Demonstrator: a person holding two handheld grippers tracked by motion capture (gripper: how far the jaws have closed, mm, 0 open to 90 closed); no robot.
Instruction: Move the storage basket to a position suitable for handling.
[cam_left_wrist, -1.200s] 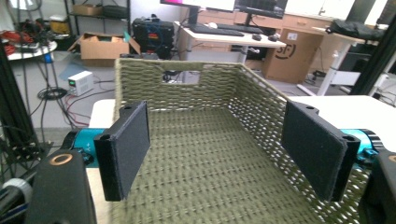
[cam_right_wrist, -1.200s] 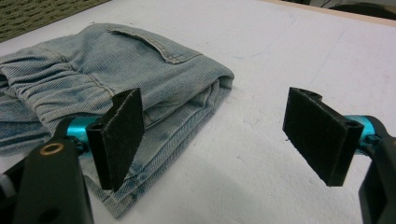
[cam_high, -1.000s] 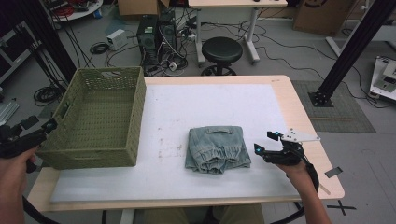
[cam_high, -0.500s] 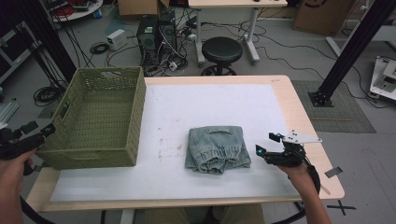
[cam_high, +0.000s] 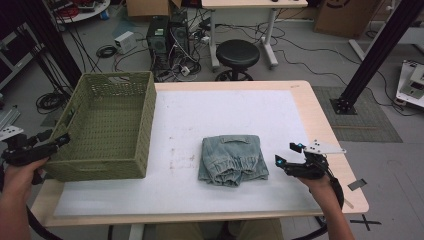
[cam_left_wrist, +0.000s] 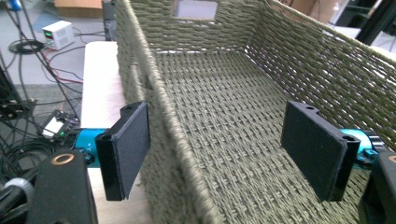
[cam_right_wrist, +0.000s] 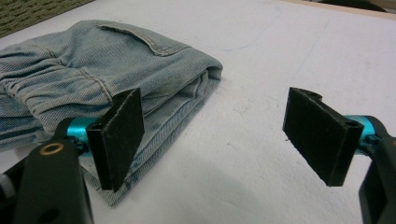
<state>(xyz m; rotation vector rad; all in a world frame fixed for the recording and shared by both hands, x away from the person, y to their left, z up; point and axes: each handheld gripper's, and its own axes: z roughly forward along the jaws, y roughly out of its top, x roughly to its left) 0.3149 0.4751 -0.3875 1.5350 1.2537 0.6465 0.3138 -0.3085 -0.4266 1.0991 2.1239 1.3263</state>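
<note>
Folded light-blue jeans (cam_high: 232, 160) lie on the white mat in the middle of the table; up close the jeans (cam_right_wrist: 93, 84) fill the left of the right gripper view. My right gripper (cam_high: 286, 154) hovers open just right of them, one jaw beside the fold's edge, nothing between the pads. A woven olive-green basket (cam_high: 107, 122) stands at the table's left. My left gripper (cam_high: 59, 140) is open at the basket's near-left corner. In the left gripper view its jaws straddle the basket's left wall (cam_left_wrist: 159, 126), one jaw outside and one inside, without touching it.
The white mat (cam_high: 200, 115) covers most of the wooden table (cam_high: 330, 135). Beyond the far edge stand a black stool (cam_high: 237, 52), computer cases and tangled cables on the floor. A black frame post (cam_high: 370, 55) rises at the right.
My left gripper has moved down and in toward the basket's near-left corner. The right gripper and the jeans have stayed put.
</note>
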